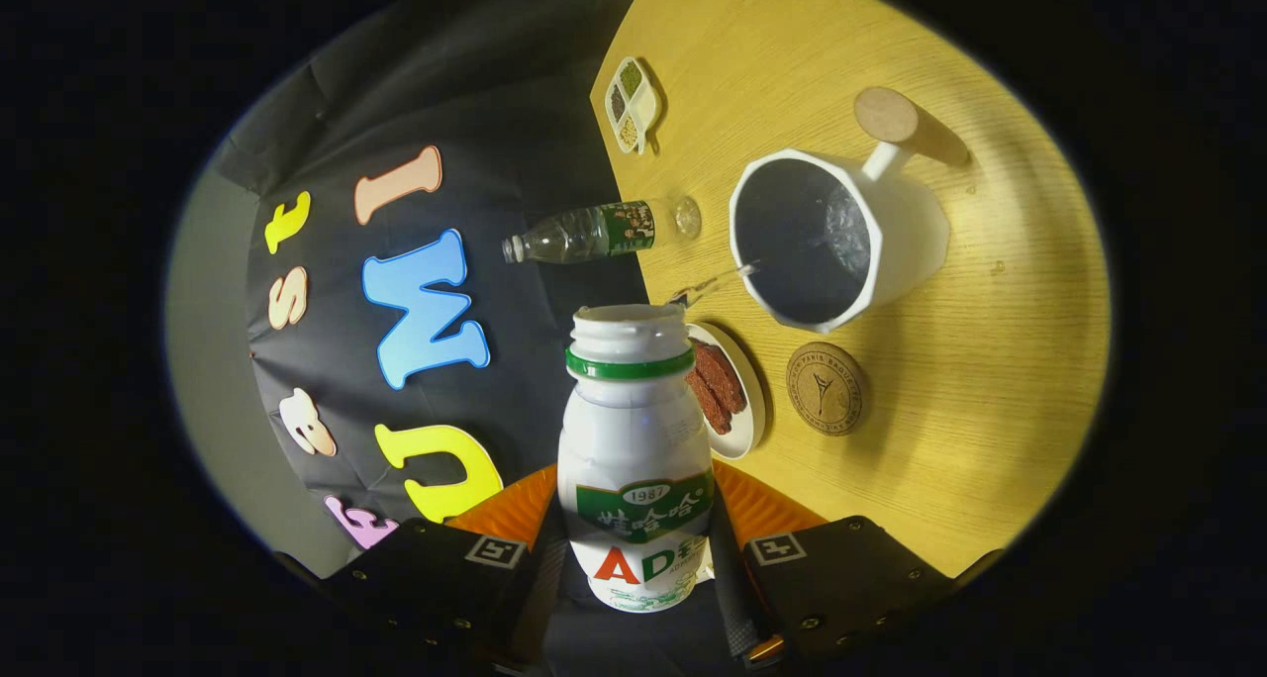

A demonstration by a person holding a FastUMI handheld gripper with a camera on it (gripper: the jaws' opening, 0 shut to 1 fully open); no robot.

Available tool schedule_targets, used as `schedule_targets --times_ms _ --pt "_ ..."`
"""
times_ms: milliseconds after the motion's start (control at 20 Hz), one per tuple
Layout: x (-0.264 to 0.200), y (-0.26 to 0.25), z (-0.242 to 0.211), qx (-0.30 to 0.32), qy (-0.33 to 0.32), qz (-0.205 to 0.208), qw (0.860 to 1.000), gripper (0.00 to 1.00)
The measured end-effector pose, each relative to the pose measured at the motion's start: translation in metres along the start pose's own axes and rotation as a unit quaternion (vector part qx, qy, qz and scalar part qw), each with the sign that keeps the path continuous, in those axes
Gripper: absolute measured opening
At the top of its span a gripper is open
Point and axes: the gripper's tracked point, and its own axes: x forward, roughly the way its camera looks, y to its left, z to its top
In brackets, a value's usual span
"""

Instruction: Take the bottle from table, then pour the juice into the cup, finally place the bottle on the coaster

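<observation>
Both jaws grip the white bottle [633, 459] labelled "1987" and "AD", near the cup [841, 237] and coaster [827, 388].

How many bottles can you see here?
2. A white bottle is held between the fingers of the gripper. A clear bottle sits beyond it on the table, left of the white cup.

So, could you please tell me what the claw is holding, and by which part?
The claw is shut on the white plastic bottle with the green neck ring, gripping its lower labelled body, one finger on each side.
</observation>
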Motion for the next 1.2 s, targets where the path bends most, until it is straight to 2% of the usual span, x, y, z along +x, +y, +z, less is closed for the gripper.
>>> schedule_targets --times_ms 1200 --pt "-0.0040 0.0008 0.0077 0.047 -0.017 0.006 0.999 0.67"
